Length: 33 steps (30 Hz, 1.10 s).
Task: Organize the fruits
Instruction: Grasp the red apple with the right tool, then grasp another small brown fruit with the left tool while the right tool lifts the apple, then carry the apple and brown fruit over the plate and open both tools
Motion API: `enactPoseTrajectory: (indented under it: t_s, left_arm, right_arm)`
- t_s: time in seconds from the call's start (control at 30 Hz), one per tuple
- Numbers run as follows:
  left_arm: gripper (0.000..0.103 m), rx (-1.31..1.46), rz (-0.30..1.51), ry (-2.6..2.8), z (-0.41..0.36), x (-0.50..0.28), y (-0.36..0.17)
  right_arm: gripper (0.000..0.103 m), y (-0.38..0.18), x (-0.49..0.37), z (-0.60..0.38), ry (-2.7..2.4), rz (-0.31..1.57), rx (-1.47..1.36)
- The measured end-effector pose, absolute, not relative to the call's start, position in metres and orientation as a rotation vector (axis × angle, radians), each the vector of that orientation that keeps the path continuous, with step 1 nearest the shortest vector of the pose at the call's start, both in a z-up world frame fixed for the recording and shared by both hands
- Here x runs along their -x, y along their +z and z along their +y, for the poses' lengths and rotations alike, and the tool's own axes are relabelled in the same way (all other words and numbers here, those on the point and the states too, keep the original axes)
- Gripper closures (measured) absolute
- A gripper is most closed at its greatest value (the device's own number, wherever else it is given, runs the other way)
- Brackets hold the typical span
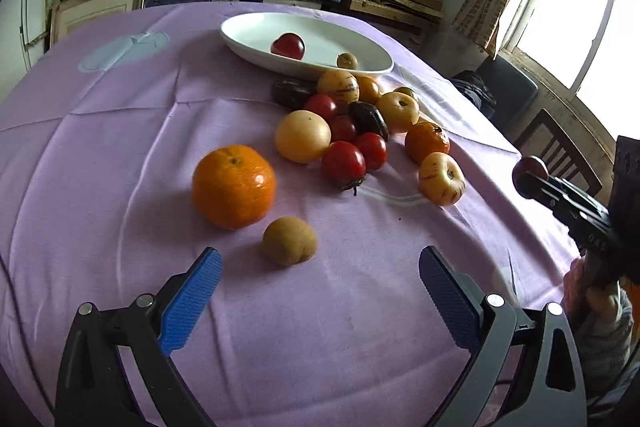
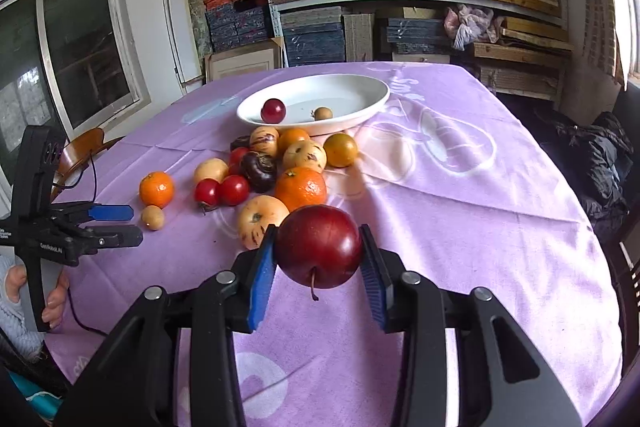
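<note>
Fruits: we have a loose heap (image 2: pixel 276 167) on the purple cloth (image 2: pixel 460 227), just in front of the white oval dish (image 2: pixel 360 115).
Dish contents: a dark red fruit (image 2: pixel 273 110) and a small brownish one (image 2: pixel 323 113) already lie inside.
Right gripper (image 2: pixel 319 263): our blue pads are clamped on a red plum (image 2: pixel 319 247), held above the cloth on the near side of the heap.
Left gripper (image 1: pixel 320 291): jaws wide apart and empty, hovering low over the cloth, with the small brown fruit (image 1: pixel 289 241) just ahead and the big orange (image 1: pixel 234 186) beside it.
Step in hand: we judge the plum is being carried to the dish.
Next move: lift it over the heap, lower inside the rim, then spread the pads.
Open room: bare cloth lies right of the heap, so we could approach the dish from that side.
Edges: the table edge falls away near our right; loose round fruit could roll if nudged.
</note>
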<state>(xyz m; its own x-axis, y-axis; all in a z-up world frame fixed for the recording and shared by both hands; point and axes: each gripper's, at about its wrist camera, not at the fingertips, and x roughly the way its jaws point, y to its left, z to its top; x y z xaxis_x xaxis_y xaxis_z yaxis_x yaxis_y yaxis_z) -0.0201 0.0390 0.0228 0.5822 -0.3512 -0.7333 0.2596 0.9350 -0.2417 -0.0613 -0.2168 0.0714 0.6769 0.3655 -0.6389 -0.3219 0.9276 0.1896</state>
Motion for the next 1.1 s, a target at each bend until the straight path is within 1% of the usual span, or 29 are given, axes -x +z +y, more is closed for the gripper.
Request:
enactPoseTrajectory:
  t_s: [0.07,0.1,0.17,0.23,0.3,0.37,0.4,0.43,0.67,0.73,0.8,0.9,0.97,1.03,1.1]
  left_arm:
    - [0.011,0.076,0.887,-0.342,0.032,0.015,0.021]
    - [0.019,0.067,0.893,-0.343,0.03,0.013,0.02]
    - [0.028,0.048,0.909,-0.34,0.027,0.01,0.017]
    - [0.032,0.015,0.904,-0.328,0.023,0.01,0.016]
    - [0.039,-0.009,0.899,-0.317,0.02,0.009,0.015]
    - [0.059,-0.034,0.892,-0.301,0.018,0.008,0.015]
    - [0.065,-0.041,0.891,-0.296,0.018,0.009,0.015]
    - [0.074,-0.049,0.889,-0.288,0.018,0.009,0.015]
    - [0.074,0.0,0.868,-0.311,0.028,0.017,0.021]
    - [0.074,-0.014,0.85,-0.319,0.027,0.015,0.034]
    - [0.074,-0.028,0.803,-0.318,0.028,0.004,0.06]
    - [0.074,-0.078,0.705,-0.306,0.022,-0.024,0.106]
    - [0.074,-0.103,0.653,-0.302,0.015,-0.052,0.132]
    - [0.074,-0.117,0.637,-0.294,0.009,-0.085,0.146]
    - [0.074,-0.116,0.641,-0.288,0.005,-0.115,0.146]
  right_arm:
    - [0.064,0.072,0.061,-0.223,0.393,0.727,-0.096]
    - [0.064,0.071,0.06,-0.226,0.392,0.723,-0.101]
    - [0.064,0.069,0.056,-0.229,0.402,0.734,-0.121]
    - [0.064,0.068,0.055,-0.231,0.413,0.745,-0.135]
    - [0.064,0.067,0.054,-0.233,0.421,0.747,-0.144]
    - [0.064,0.068,0.056,-0.232,0.422,0.745,-0.146]
    - [0.064,0.068,0.056,-0.232,0.428,0.742,-0.147]
    - [0.064,0.069,0.057,-0.231,0.429,0.743,-0.149]
    - [0.064,0.069,0.054,-0.23,0.432,0.747,-0.157]
    - [0.064,0.069,0.052,-0.227,0.438,0.754,-0.139]
    - [0.064,0.074,0.042,-0.223,0.442,0.756,-0.11]
    - [0.064,0.108,0.016,-0.222,0.476,0.702,-0.111]
    - [0.064,0.144,-0.008,-0.215,0.465,0.618,-0.061]
    - [0.064,0.167,-0.04,-0.21,0.462,0.578,-0.053]
    - [0.064,0.175,-0.075,-0.203,0.468,0.577,-0.053]
